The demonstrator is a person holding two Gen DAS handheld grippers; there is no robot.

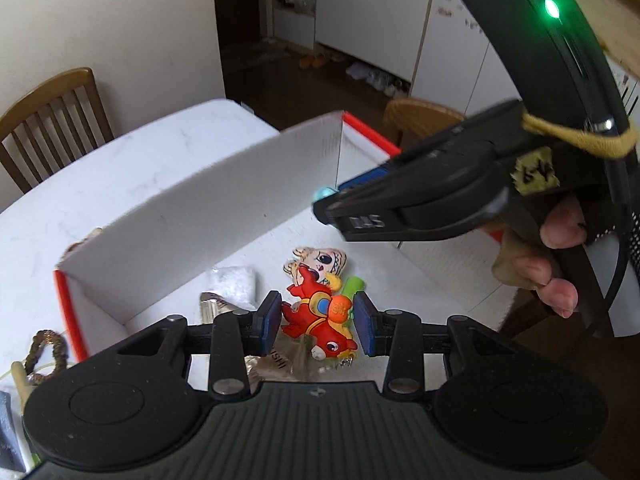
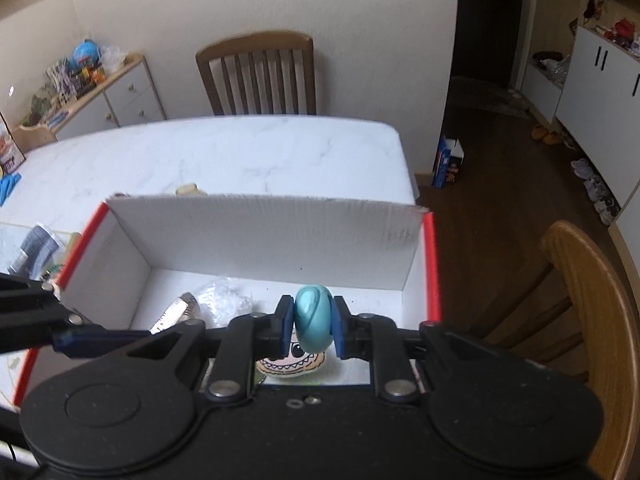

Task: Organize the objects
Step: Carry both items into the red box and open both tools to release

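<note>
The left gripper (image 1: 316, 322) holds a red toy (image 1: 316, 316) between its blue pads (image 1: 269, 322), jaws partly closed on it, and hangs over the open box (image 2: 248, 236). Just under it on the box floor lie a clear packet (image 1: 280, 364) and a crinkled silver wrapper (image 1: 212, 306); a little beyond are a white bag (image 1: 236, 284), a green stick (image 1: 352, 286) and a flat cartoon face charm (image 1: 320, 260). Left of the gripper, outside the box, a brown looped cord (image 1: 46, 354) lies on the surface (image 1: 120, 168).

The right gripper (image 2: 312, 326) is clamped narrowly on a teal oval toy (image 2: 313, 320), upright between its pads, also above the box interior. Directly beneath it the face charm shows, toothy mouth toward the camera. Ahead and left of it sit the white bag and the wrapper. At its left the left gripper's finger reaches into the box. In the left wrist view a hand (image 1: 556, 256) wraps the right gripper's handle, which carries a green light (image 1: 551, 9).

The box has white walls and red edges; its far wall stands tall beyond both grippers. Past it the surface runs white and marbled to a wooden chair (image 2: 260, 76) against the wall. Right of the right gripper, a second chair (image 2: 580, 300) stands on the dark floor.
</note>
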